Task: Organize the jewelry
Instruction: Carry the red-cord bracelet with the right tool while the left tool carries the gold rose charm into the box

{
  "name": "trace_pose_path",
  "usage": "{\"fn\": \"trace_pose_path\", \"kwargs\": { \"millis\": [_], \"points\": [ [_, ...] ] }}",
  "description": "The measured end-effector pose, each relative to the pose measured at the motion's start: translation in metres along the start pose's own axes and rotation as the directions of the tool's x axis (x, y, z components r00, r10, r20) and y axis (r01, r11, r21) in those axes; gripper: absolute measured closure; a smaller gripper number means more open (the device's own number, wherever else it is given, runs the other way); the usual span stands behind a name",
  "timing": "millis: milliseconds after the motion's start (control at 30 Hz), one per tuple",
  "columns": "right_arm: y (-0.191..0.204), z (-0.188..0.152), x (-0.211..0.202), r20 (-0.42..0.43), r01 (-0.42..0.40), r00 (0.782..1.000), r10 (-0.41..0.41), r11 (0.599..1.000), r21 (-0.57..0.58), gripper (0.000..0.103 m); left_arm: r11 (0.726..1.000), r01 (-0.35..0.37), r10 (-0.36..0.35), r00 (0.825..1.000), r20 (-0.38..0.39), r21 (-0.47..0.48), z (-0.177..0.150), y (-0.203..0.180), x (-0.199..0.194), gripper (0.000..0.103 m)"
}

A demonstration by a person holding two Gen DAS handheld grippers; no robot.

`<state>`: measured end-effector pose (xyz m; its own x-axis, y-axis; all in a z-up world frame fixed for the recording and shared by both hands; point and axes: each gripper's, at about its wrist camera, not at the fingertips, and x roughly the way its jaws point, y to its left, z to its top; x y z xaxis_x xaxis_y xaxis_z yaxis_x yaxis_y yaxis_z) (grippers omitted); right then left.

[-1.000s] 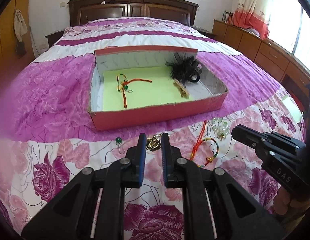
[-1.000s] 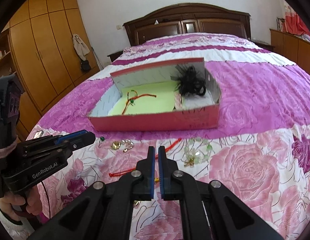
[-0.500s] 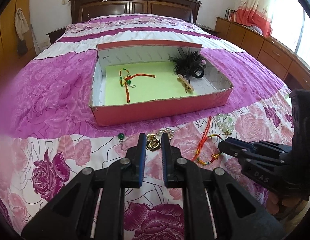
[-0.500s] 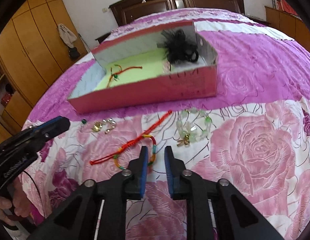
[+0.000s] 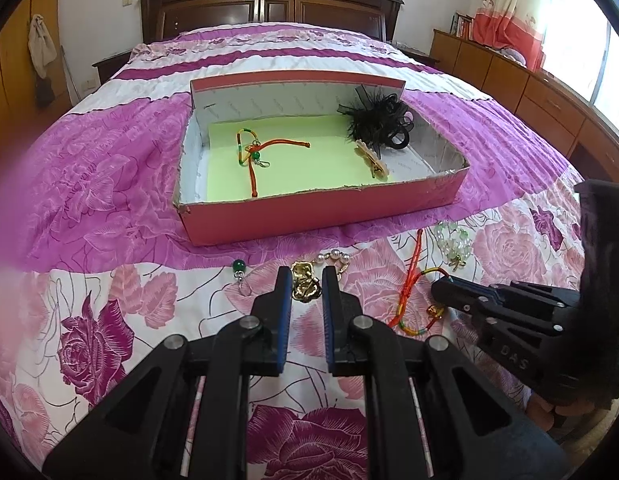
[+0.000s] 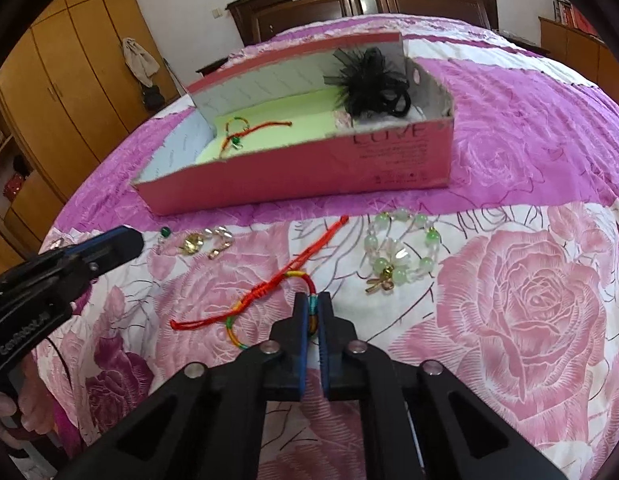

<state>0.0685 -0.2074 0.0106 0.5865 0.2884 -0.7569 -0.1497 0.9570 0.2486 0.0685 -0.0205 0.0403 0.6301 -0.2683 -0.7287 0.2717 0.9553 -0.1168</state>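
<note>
The right tongs (image 6: 314, 312) pinch the cord bracelet (image 6: 269, 292), its tail trailing left toward the narrow, empty left tongs (image 6: 129, 240), with the box (image 6: 293, 184) straight ahead.

The right tool (image 6: 313, 300) has dropped and clamped the red cord bracelet (image 6: 269, 292).

left tongs (image 5: 303, 280) | nearly closed (empty) | over gold brooch (image 5: 305, 286)
</note>
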Motion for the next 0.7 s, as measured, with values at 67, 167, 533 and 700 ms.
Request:
{"fn": "trace_pose_path", "kwargs": {
  "millis": [67, 167, 533, 700],
  "points": [
    [0.003, 0.0, -0.006, 0.025, -0.021, 0.999, 0.021, 1.0, -0.003, 0.098, 1.0, 0.0, 0.0, 1.0, 0.003, -0.002, 0.001, 0.0, -0.001, 0.097],
    [0.009, 0.002, -0.018, 0.072, -0.03, 0.997, 0.032, 0.999, -0.024, 0.098, 1.0, 0.0, 0.001, 1.0, 0.008, -0.008, 0.001, 0.001, -0.002, 0.097],
    [0.025, 0.018, -0.054, 0.219, -0.008, 0.975, 0.025, 0.997, -0.08, 0.098, 1.0, 0.003, -0.002, 0.998, 0.061, -0.024, 0.015, 0.002, -0.011, 0.097],
    [0.024, 0.027, -0.06, 0.257, 0.008, 0.966, 0.013, 0.997, -0.082, 0.098, 1.0, 0.001, 0.001, 0.995, 0.101, -0.021, 0.028, 0.0, -0.015, 0.097]
  ]
}}
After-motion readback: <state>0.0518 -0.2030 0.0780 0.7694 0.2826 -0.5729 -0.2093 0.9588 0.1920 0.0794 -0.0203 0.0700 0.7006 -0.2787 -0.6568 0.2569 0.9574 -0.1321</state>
